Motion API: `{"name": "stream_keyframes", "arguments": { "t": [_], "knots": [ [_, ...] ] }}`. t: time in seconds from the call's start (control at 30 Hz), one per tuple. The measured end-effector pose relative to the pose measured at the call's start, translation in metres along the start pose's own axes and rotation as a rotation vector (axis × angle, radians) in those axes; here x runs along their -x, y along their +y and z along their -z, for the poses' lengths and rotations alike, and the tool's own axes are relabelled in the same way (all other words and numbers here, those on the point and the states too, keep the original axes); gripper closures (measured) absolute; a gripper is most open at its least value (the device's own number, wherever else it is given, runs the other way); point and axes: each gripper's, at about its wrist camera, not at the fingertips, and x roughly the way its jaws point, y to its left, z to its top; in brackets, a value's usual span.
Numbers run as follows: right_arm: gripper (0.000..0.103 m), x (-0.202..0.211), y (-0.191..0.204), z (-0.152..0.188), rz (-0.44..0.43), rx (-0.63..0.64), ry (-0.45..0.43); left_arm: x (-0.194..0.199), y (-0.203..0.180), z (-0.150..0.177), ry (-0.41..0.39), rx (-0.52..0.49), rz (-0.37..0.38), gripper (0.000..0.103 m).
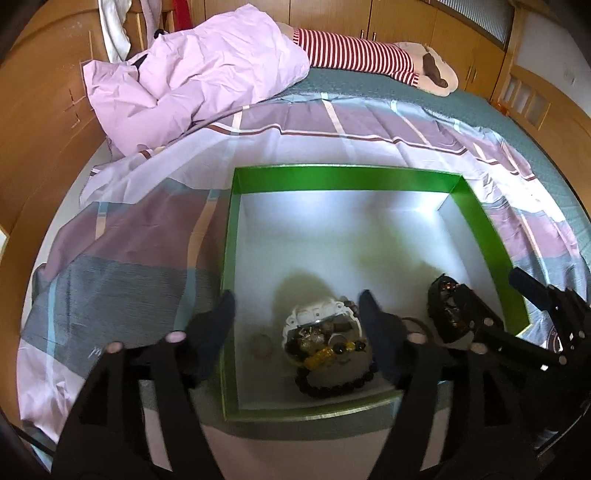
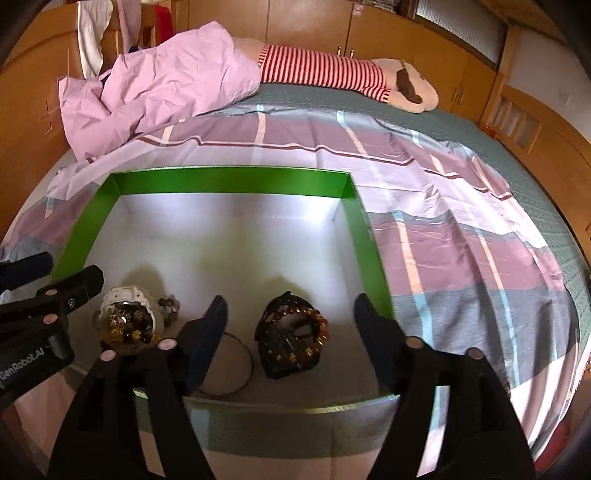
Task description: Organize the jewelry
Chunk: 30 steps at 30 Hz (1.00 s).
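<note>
Two fisheye cameras are looking forward and down over a bed (image 1: 369, 85), each riding close behind its own tool. The left wrist view is sitting near the green box (image 1: 347, 179), facing its near left part, with the right tool (image 1: 532, 291) showing at its right edge. The right wrist view is facing the near right part, with the left tool (image 2: 51, 271) at its left edge. Both are sharing the box interior, the bedsheet (image 2: 443, 221) and the far wooden cabinets (image 2: 303, 22).

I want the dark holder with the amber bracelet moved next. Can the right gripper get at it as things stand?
Probably yes. The right gripper is open, and the black holder sits in line between its fingers on the floor of the green box. Nothing covers it; only a thin ring lies beside it.
</note>
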Motion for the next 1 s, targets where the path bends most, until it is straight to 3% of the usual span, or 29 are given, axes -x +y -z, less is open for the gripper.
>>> {"name": "stream_keyframes", "arguments": {
  "t": [0.07,0.17,0.3,1.0],
  "knots": [
    [0.013,0.012,-0.006,0.005,0.003,-0.023,-0.026,0.011,-0.002,0.0,-0.004,-0.008,-0.003,0.02],
    [0.007,0.022,-0.013,0.015,-0.013,-0.059,-0.02,0.029,-0.007,0.004,-0.017,-0.038,-0.018,0.01],
    [0.004,0.025,-0.015,0.026,-0.042,-0.089,0.015,0.045,-0.013,0.016,-0.032,-0.053,-0.012,0.004],
    [0.004,0.041,0.009,0.038,0.008,-0.006,0.037,0.058,-0.014,0.027,-0.032,-0.058,0.008,0.004]
  ]
}}
